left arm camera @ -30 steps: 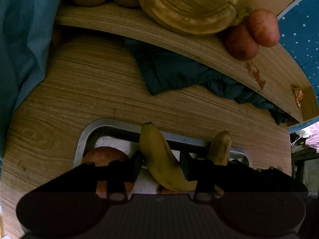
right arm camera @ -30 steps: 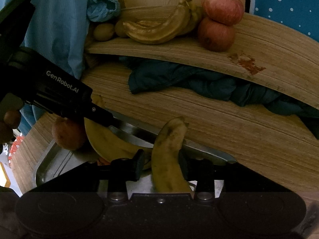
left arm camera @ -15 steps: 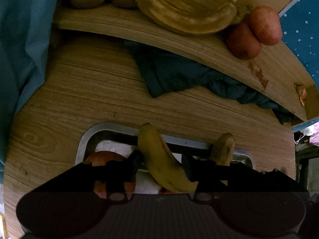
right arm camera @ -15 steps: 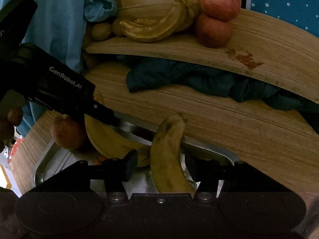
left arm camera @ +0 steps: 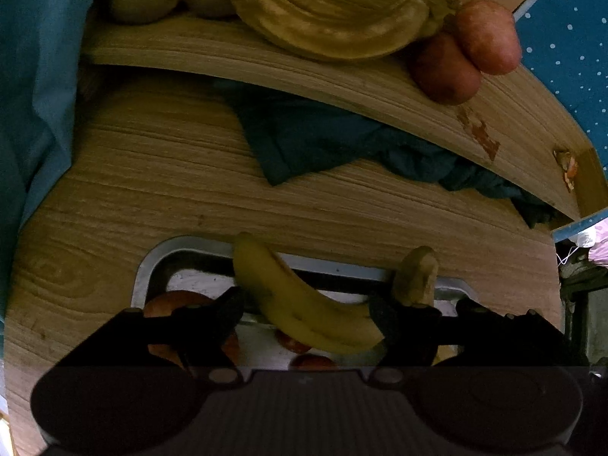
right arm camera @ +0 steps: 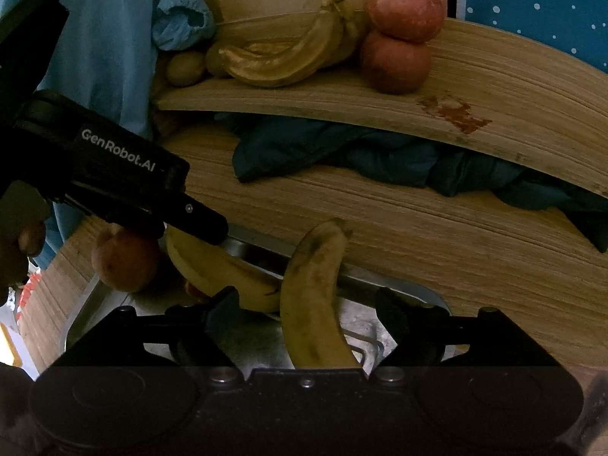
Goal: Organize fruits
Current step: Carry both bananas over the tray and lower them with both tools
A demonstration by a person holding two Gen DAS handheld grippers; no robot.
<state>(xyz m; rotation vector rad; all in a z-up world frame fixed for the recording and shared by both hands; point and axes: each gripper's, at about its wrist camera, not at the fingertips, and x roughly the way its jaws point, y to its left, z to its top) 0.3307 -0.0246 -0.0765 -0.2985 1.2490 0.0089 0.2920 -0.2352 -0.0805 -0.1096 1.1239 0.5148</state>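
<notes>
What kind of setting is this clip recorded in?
Probably a home or improvised room, not a lab: worn wood-grain table, raised plank shelf holding overripe bananas and apples, dark cloth stuffed beneath, metal tray.

A dark green cloth (left arm camera: 342, 144) lies bunched on the wood table (left arm camera: 152, 174), partly tucked under a wood shelf (left arm camera: 342, 76); the shelf has a reddish stain (right arm camera: 452, 114) on its top; a light blue sheet (right arm camera: 102, 38) hangs on the left; a small light blue bundle (right arm camera: 182, 19) sits beside it; a blue cloth with white dots (right arm camera: 532, 0) is at the far right.
</notes>
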